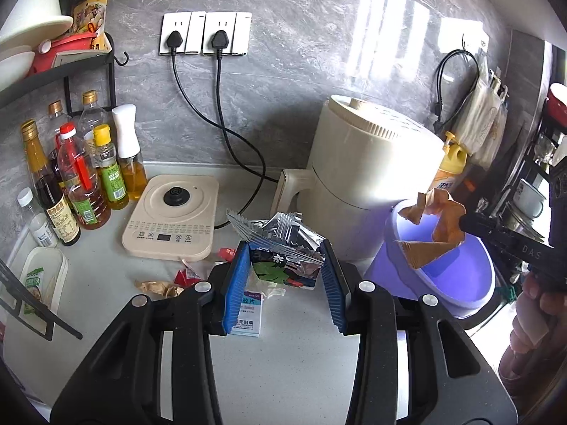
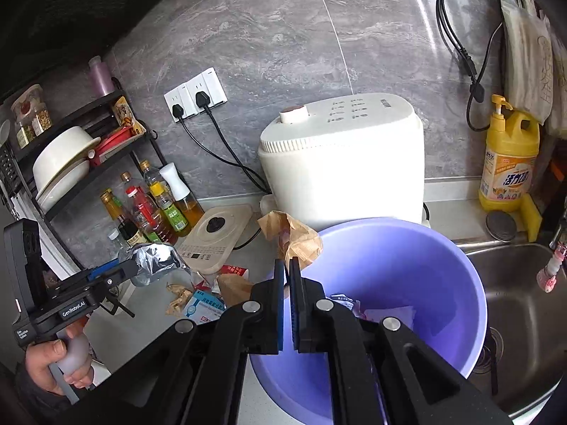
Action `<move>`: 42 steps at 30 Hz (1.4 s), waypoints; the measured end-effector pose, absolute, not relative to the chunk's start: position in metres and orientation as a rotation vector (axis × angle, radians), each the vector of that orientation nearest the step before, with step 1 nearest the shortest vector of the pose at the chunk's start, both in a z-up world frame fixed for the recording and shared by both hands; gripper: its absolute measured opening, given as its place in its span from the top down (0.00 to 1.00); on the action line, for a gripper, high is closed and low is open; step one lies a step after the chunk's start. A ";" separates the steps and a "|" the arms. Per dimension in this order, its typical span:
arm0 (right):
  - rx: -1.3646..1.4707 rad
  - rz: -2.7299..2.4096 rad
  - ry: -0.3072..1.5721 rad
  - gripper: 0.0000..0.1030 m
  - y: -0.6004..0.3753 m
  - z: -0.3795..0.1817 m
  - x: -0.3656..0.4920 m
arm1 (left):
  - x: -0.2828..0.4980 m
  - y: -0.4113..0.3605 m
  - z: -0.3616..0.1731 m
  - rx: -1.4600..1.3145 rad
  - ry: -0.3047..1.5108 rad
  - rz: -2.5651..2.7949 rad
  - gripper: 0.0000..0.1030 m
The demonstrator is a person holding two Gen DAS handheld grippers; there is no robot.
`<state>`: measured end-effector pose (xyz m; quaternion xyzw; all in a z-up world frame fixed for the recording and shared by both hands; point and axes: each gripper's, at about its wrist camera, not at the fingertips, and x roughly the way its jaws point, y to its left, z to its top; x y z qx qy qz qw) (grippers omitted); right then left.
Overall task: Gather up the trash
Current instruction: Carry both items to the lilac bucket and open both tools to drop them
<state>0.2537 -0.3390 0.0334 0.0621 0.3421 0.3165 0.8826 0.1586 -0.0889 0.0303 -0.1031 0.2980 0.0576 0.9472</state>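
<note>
While sink (image 2: 524, 304) is shown only in right view, foil packet (image 1: 283, 244) gripped by left gripper (image 1: 285, 283), brown paper (image 2: 297, 237) pinched by right gripper (image 2: 287, 304) above purple bucket (image 2: 460, 265); grey counter (image 1: 283, 372) beside bucket.

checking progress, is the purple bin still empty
No, the purple bin already holds crumpled wrappers at its bottom.

"GenRobot.AI" on left gripper (image 2: 133, 271); "DAS" on right gripper (image 1: 460, 225)

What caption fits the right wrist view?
Right gripper pinches crumpled brown paper over the purple bin.
</note>
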 end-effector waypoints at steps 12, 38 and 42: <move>0.183 0.542 0.698 0.68 -0.425 0.027 0.247 | 0.173 -0.157 0.060 -0.175 0.561 0.004 0.61; 0.175 0.494 0.707 0.39 -0.480 0.019 0.245 | 0.203 -0.217 0.054 -0.151 0.599 -0.094 0.09; 0.162 0.527 0.684 0.22 -0.455 0.026 0.242 | 0.191 -0.192 0.051 -0.165 0.615 -0.040 0.08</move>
